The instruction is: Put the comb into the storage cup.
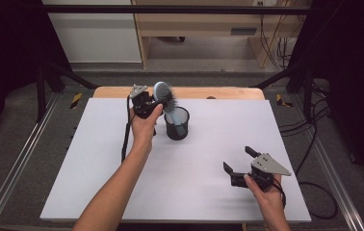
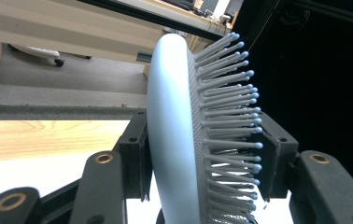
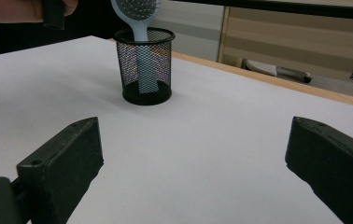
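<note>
Standing handle-down in the black mesh cup (image 1: 177, 123) near the counter's (image 1: 98, 163) far edge, the light-blue hairbrush (image 1: 163, 94) has its head clamped between the left gripper's (image 1: 147, 102) fingers, bristles against one finger. Right gripper (image 1: 240, 163) hovers well apart near the front-right, fingers spread wide, grasping nothing.

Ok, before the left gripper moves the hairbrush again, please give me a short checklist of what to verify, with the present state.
1. left gripper shut on hairbrush head: ok.
2. Handle end inside mesh cup: ok.
3. Handle touching cup bottom: cannot tell.
4. Cup upright on white table: ok.
5. right gripper open, apart from cup: ok.
6. Brush upright: not ok, it leans.
</note>
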The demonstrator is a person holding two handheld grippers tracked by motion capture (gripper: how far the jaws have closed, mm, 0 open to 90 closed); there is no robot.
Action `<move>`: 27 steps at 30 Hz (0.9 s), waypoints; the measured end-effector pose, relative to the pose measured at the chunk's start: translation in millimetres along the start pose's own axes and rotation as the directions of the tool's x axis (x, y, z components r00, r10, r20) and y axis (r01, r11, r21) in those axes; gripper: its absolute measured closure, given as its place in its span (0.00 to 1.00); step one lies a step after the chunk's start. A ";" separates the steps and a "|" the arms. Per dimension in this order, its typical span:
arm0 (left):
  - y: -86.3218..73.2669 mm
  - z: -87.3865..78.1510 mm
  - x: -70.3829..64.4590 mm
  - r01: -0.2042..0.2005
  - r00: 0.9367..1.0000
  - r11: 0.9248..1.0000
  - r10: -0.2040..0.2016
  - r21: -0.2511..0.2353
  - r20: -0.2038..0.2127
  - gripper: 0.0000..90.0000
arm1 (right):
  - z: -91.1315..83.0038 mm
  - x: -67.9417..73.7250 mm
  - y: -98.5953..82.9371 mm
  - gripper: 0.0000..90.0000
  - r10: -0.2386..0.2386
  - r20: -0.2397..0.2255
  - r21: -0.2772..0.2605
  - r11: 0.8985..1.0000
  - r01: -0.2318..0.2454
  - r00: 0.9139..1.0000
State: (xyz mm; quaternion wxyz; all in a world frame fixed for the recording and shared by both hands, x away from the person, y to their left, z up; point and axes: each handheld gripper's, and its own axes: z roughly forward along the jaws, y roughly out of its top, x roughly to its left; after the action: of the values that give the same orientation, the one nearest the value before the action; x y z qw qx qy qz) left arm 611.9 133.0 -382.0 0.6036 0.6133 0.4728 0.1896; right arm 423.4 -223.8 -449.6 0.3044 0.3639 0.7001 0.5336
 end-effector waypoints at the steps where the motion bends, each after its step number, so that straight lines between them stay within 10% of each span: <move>1: 0.0 -0.2 0.5 0.001 1.000 1.000 -0.001 0.000 -0.001 0.53 | 0.1 0.0 0.0 0.05 -0.001 0.000 0.000 1.000 0.001 1.000; 27: -2.1 -2.9 13.8 0.055 0.998 0.998 -0.055 -0.001 -0.006 0.51 | 0.7 1.0 -0.7 0.05 0.003 -0.004 0.005 1.000 -0.003 1.000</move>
State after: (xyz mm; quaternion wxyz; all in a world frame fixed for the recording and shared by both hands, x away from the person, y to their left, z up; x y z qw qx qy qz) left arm 615.4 145.4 -388.0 0.6074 0.5994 0.4912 0.1749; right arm 423.3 -222.7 -450.6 0.3011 0.3646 0.7016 0.5330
